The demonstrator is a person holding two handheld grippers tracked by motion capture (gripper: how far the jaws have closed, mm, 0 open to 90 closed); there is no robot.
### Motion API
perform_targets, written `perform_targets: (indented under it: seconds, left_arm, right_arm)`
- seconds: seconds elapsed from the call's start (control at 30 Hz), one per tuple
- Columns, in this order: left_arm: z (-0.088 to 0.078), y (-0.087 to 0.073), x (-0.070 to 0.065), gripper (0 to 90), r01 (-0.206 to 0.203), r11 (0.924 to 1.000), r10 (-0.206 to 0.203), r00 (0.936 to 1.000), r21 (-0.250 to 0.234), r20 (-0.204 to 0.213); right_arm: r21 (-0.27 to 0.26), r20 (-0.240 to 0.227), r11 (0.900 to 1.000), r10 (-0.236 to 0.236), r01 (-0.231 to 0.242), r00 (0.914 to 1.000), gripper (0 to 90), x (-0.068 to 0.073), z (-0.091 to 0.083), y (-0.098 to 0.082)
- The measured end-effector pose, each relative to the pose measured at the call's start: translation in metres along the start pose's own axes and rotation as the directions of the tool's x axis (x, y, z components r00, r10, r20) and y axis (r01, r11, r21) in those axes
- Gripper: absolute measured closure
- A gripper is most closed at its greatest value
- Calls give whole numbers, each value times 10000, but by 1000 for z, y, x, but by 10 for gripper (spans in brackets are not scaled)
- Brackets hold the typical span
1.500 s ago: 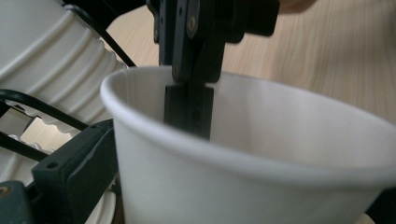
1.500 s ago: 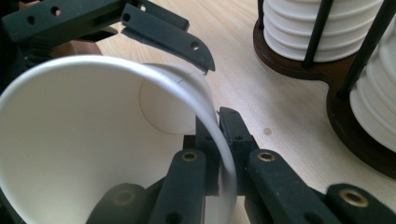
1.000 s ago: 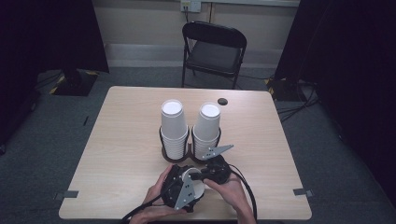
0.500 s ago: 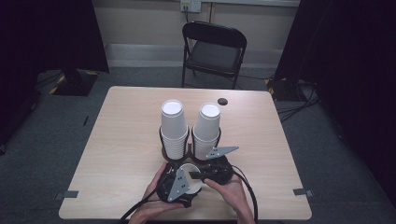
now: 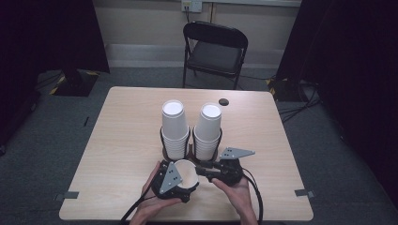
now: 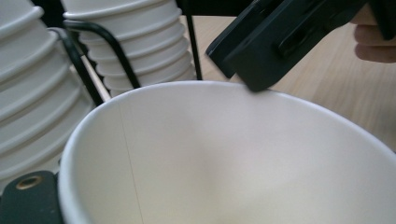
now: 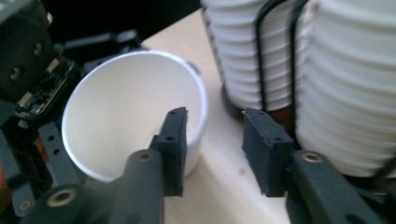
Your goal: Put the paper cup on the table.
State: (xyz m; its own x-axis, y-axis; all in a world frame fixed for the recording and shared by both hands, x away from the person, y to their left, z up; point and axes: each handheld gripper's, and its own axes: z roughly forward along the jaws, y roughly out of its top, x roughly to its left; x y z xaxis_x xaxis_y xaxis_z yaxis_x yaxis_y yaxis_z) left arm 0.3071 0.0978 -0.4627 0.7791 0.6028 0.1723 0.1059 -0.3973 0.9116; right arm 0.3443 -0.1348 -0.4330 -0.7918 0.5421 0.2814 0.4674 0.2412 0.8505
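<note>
High view: left gripper (image 5: 180, 180) clamps a paper cup (image 5: 186, 172) just before the cup stacks (image 5: 174, 129); right gripper (image 5: 206, 172) jaws have just been opening, empty — draw it clear without tipping the cup.

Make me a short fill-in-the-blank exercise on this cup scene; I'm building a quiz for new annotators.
1. The left gripper holds a single white ____ by its rim.
2. The two stacks of cups stand in a black wire ____.
3. The right gripper has its jaws ____, with the rim of the single cup's wall between them.
4. Behind the table stands a black folding ____.

Missing words: cup; holder; open; chair
</note>
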Motion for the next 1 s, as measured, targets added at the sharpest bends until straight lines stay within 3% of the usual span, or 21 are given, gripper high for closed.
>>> perform_targets:
  seconds: [0.1,0.27,0.6,0.77,0.9,1.0]
  left_arm:
    - [-2,-2,4,94,482,9985,-479,9988,-261,115]
    - [-6,-6,10,94,753,9964,-751,9972,-392,55]
    - [-22,-9,26,93,1462,9850,-1487,9886,-919,-216]
    - [-31,-12,33,92,1588,9821,-1638,9855,-1018,-433]
    - [-37,-14,40,91,1716,9803,-1781,9821,-981,-618]
    - [-40,-15,44,91,1866,9761,-1951,9782,-1112,-714]
  right_arm:
    - [-482,183,9988,6,3,9998,563,-1,-6,-1]
    - [-1313,570,9913,196,-119,9982,466,-5,-14,-7]
    - [-1868,1399,9823,121,144,9901,380,-8,-21,-19]
    - [-2142,1842,9765,171,231,9827,344,-11,-27,-30]
    - [-2459,1755,9689,733,-284,9817,309,-15,-33,-36]
    - [-2604,2186,9654,717,-126,9732,273,-16,-36,-41]
